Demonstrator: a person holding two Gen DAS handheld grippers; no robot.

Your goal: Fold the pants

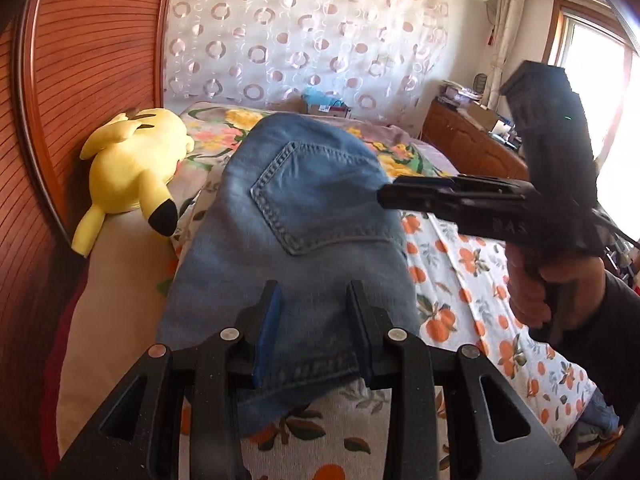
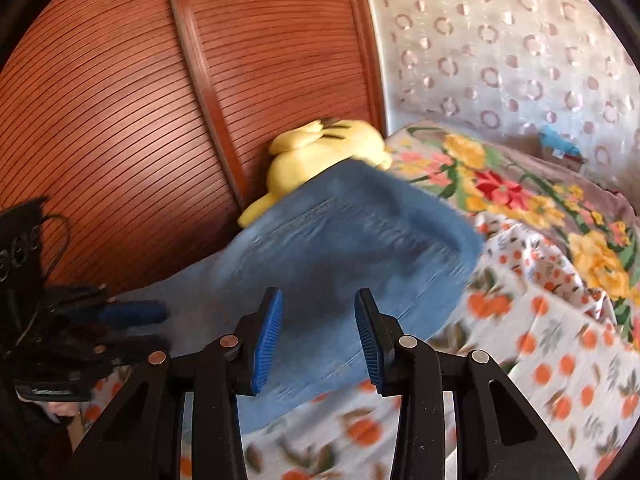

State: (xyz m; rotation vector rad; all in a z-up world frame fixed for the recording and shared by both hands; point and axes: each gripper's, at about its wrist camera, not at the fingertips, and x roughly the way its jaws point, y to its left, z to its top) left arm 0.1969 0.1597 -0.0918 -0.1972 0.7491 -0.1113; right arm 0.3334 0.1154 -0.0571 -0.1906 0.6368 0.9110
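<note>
Nearest the left wrist camera, the left tool [image 1: 314, 320] hangs over the near edge of the jeans [image 1: 296, 216], its jaws standing partly apart with denim showing behind the gap; the pads do not appear to press on the cloth. In the right wrist view, the right tool [image 2: 318, 336] is likewise partly apart and grips nothing, with the blurred jeans [image 2: 340, 248] lying beyond its blue pads [image 2: 266, 340].

The jeans lie folded on the bed, on a sheet printed with oranges [image 1: 472, 280], back pocket [image 1: 312, 200] facing up. To their right in the left view, a hand [image 1: 556, 292] holds the right tool by its grip, its fingers reaching sideways just above the jeans' right edge.

Beyond the jeans, a yellow plush toy [image 1: 132, 172] lies against the ribbed wooden headboard [image 1: 88, 60]. Farther back are a flowered blanket [image 2: 520, 200], a curtain patterned with rings [image 1: 304, 36], a wooden cabinet [image 1: 472, 148] and a bright window [image 1: 592, 48].
</note>
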